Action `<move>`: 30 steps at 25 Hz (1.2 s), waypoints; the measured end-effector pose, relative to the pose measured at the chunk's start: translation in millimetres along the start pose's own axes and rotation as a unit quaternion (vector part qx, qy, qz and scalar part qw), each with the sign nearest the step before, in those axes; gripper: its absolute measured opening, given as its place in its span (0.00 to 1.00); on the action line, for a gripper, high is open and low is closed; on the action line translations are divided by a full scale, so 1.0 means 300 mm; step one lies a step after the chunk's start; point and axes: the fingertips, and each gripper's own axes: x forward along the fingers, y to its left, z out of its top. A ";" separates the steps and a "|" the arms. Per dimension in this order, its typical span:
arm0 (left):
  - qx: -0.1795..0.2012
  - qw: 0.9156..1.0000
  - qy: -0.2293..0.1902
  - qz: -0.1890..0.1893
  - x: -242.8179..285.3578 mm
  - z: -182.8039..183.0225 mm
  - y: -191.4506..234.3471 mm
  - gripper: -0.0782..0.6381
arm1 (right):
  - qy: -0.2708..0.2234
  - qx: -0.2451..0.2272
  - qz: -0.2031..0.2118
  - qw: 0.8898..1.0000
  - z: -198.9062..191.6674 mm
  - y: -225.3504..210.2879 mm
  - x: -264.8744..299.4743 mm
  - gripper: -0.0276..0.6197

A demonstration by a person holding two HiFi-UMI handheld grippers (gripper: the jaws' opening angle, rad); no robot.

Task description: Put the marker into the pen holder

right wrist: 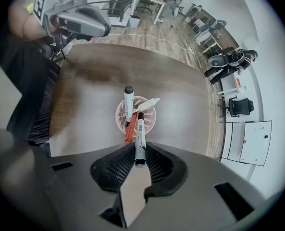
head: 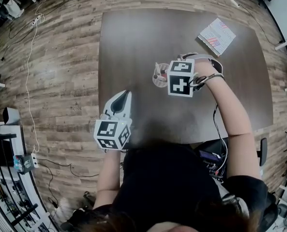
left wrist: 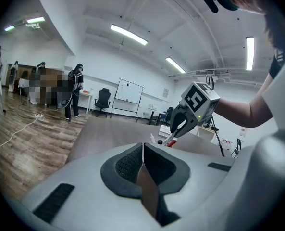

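My right gripper [right wrist: 140, 154] points steeply down and is shut on a white marker [right wrist: 140, 141] with a dark cap. The marker's tip hangs just above the rim of the pink mesh pen holder [right wrist: 150, 121]. Inside the holder stand another white marker [right wrist: 129, 103], a red pen [right wrist: 129, 130] and a pale pen. In the head view the right gripper [head: 168, 76] sits right of the pen holder [head: 159, 76] on the brown table [head: 133, 42]. My left gripper [head: 124, 96] rests at the table's near left edge, its jaws closed together and empty [left wrist: 142, 154].
A booklet [head: 216, 36] lies at the table's far right corner. Wood floor with a white cable [head: 29, 71] runs left of the table. People and office chairs stand far off in the room.
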 end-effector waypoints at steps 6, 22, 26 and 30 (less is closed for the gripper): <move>0.002 1.000 0.002 0.001 -0.001 -0.001 0.013 0.15 | -0.046 0.021 -0.023 0.998 0.044 -0.020 0.008 0.18; 0.001 1.000 -0.004 -0.004 0.014 0.029 0.003 0.15 | -0.239 0.179 -0.126 0.946 0.036 -0.080 -0.167 0.20; 0.002 1.000 -0.002 -0.007 0.025 0.034 0.003 0.15 | -0.282 0.247 -0.149 0.915 -0.005 -0.079 -0.209 0.14; 0.004 1.000 -0.005 -0.010 0.026 0.049 -0.011 0.15 | -0.318 0.310 -0.155 0.883 -0.037 -0.047 -0.217 0.12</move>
